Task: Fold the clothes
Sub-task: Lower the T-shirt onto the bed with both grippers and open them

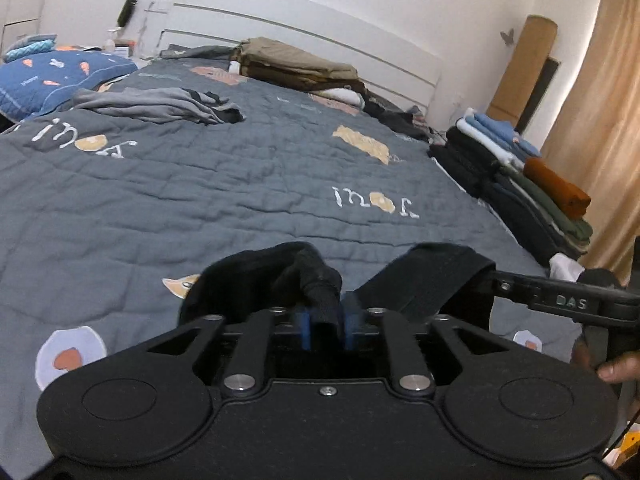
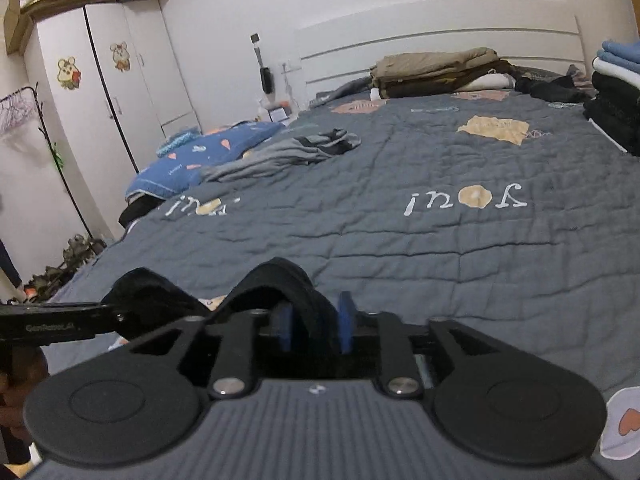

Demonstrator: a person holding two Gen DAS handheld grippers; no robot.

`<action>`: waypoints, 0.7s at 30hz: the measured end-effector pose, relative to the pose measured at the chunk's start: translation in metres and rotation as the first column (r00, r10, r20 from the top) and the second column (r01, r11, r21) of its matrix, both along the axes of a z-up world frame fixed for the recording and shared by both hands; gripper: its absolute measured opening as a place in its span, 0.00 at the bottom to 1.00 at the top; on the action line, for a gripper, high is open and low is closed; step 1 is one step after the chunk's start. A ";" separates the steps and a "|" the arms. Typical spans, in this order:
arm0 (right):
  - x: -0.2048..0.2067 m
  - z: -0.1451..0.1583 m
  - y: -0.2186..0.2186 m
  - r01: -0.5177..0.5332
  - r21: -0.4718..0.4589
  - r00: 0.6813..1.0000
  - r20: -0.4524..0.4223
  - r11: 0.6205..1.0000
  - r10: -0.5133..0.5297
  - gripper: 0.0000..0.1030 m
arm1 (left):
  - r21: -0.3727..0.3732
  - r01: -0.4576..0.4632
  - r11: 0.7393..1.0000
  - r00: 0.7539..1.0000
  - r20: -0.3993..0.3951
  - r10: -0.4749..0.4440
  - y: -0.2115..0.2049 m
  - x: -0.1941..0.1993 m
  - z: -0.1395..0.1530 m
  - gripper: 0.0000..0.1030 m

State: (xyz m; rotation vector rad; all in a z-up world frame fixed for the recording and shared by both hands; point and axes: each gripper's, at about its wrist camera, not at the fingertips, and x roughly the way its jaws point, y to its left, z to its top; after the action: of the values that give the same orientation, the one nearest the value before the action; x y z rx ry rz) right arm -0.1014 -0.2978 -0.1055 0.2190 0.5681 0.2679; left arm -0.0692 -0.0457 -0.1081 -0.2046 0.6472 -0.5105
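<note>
Left wrist: left gripper (image 1: pixel 328 322), jaws part-spread with a black cloth garment (image 1: pixel 316 280) bunched between the blue pads, low over the grey quilted bed cover (image 1: pixel 200 200). Right wrist: right gripper (image 2: pixel 316 326), jaws spread, garment strip (image 2: pixel 296 292) loose between them.

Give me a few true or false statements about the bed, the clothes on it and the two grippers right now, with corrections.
1. Black cloth lies between the left gripper fingers. True.
2. The bedspread is plain red. False: it is grey-blue with printed patches.
3. A crumpled grey garment lies near the blue pillow. True.
4. The folded stack sits on the floor. False: it sits at the bed's edge.
5. The right gripper is empty. False: black cloth passes between its fingers.
</note>
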 end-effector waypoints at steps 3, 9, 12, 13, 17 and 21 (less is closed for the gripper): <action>-0.007 0.007 -0.005 -0.019 0.026 1.000 0.009 0.999 0.019 0.39 | -0.037 -0.003 0.999 1.000 0.025 0.003 0.019 -0.008 0.011 0.59; -0.014 0.016 -0.011 -0.081 0.020 0.997 0.019 0.996 0.081 0.43 | -0.016 0.027 0.999 0.993 0.117 -0.025 0.042 -0.027 0.030 0.61; -0.018 0.018 -0.015 -0.102 -0.008 0.995 0.018 0.995 0.102 0.46 | 0.074 0.004 0.997 0.995 0.101 -0.012 0.038 -0.022 0.020 0.65; -0.017 0.017 -0.017 -0.095 -0.013 0.995 0.008 0.995 0.096 0.46 | 0.108 -0.001 0.994 0.996 0.089 -0.008 0.036 -0.019 0.014 0.65; -0.013 0.006 -0.026 -0.082 -0.029 0.996 -0.047 0.996 0.081 0.47 | 0.225 0.014 0.974 0.999 0.028 -0.021 0.027 -0.007 -0.013 0.65; -0.009 -0.004 -0.025 -0.099 -0.032 0.991 -0.098 0.995 0.096 0.47 | 0.272 0.016 0.962 0.998 -0.064 0.002 0.023 0.009 -0.037 0.65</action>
State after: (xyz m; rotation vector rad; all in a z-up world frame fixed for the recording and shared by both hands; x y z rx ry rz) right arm -0.1106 -0.3232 -0.1099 0.1694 0.6797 0.3429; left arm -0.0597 -0.0225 -0.1452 0.0419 0.7735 -0.4176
